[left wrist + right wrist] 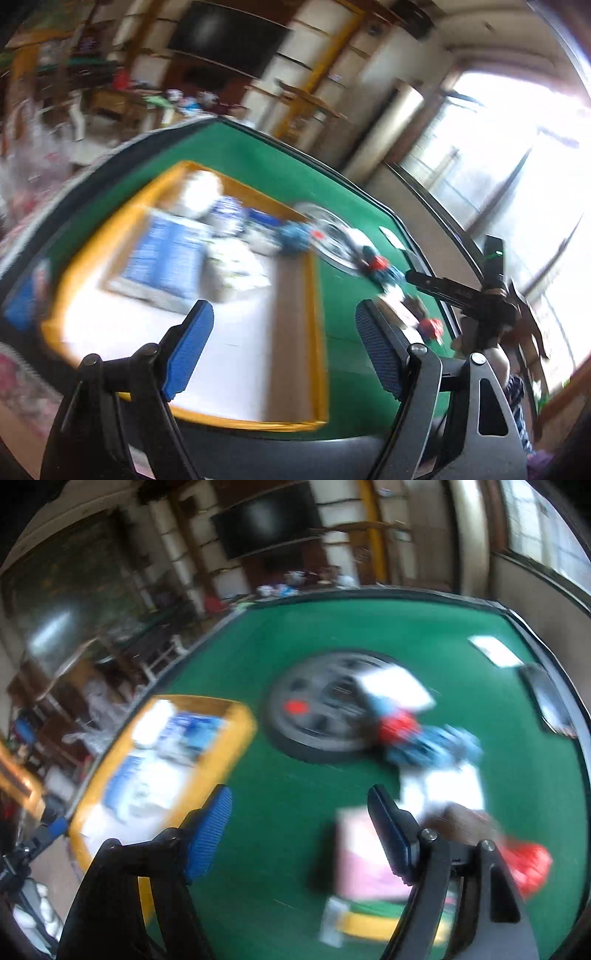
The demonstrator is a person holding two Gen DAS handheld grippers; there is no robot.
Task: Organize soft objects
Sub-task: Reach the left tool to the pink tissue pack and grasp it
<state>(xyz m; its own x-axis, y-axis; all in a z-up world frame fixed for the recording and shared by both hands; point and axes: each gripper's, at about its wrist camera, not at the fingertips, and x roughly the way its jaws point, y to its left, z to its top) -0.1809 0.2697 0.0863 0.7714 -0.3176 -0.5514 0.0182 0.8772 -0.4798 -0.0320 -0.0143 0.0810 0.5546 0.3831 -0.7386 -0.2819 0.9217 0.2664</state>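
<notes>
Two hand-held grippers, both spread and empty, over one green felt-topped table (303,635); entries run largest first.

Item 1: yellow-rimmed rectangular tray (316,332), at ten o'clock of the table in the right wrist view, already holding blurred blue-and-white soft packs (166,254) and a white bundle (201,192). Risk: its far half is crowded, so a pack dropped there could slide over the rim.

Item 2: round dark grey disc with a red spot (317,709), table centre. Risk: loose items lie against its three o'clock edge; a low sweep may snag there.

Item 3: loose soft objects, a red, blue and white cluster (424,734) at three o'clock of the disc, a pink-and-white flat pack (364,860) under the right gripper (299,830), a red crumpled piece (532,864) at five o'clock. Risk: heavy blur suggests fast motion; closing early likely pinches two pieces together or misses.

Item 4: left gripper (284,347), above the tray's near end; nothing between its blue pads (188,350).
</notes>
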